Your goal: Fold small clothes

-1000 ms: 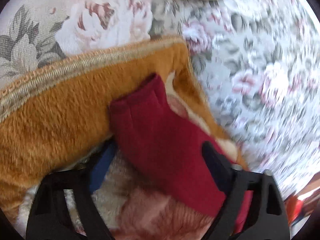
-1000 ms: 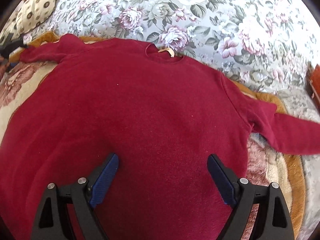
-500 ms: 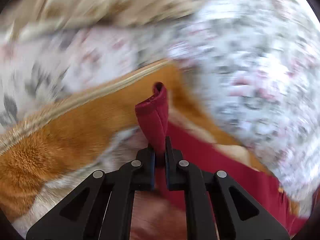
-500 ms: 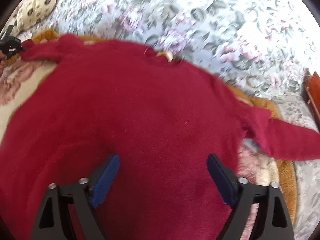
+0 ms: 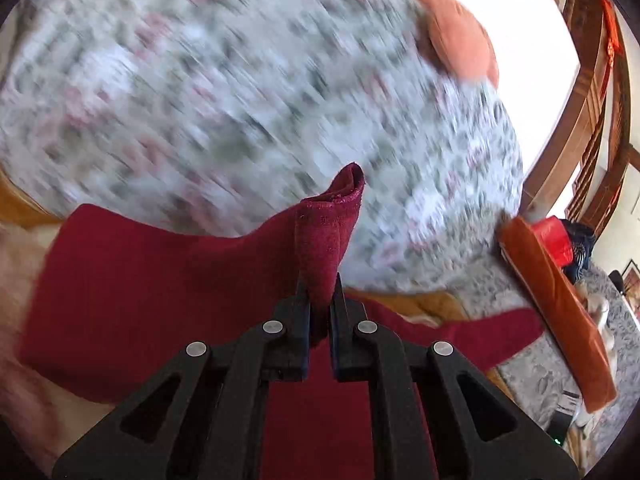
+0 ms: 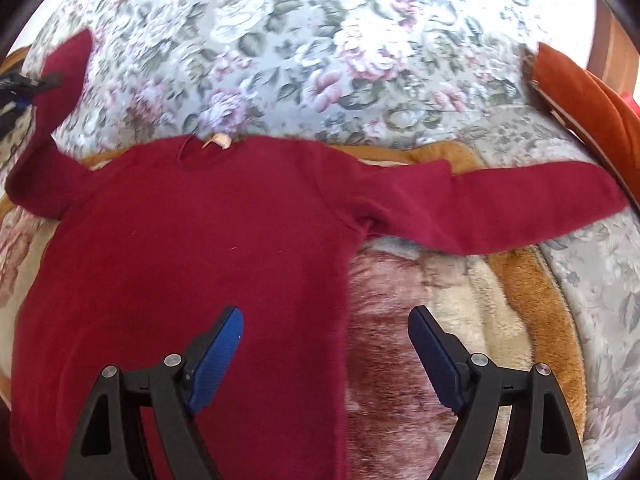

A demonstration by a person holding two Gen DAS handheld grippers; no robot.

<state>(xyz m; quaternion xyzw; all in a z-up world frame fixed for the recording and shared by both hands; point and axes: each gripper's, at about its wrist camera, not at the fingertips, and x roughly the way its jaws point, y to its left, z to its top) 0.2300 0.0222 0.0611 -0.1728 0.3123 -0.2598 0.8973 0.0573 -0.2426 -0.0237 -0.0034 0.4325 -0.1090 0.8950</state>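
One dark-red sweater (image 6: 208,248), soft fuzzy knit, lay flat w/ body spread on a plush blanket (image 6: 452,304) (cream and rusty-pink pile, mustard-orange border), itself on a floral bedspread (image 6: 304,32) in grey-green w/ pink roses. Two sleeves: right sleeve (image 6: 500,208) stretched straight out to the side, flat; left sleeve (image 5: 326,236) lifted, its cuff bunched into a folded tube. Small tan label (image 6: 218,141) at the round neckline. Two claws: left claw (image 5: 319,300) was closed tight on the left sleeve near the cuff, black fingers pinching the knit, cuff sticking up past the tips; right claw (image 6: 326,354) was spread wide, nothing in it, blue ribbed pads (image 6: 222,344) hovering over the sweater's lower right edge and blanket. One rust-orange velvety cushion (image 6: 592,96) sat at the bed's far right edge; left view blurred.
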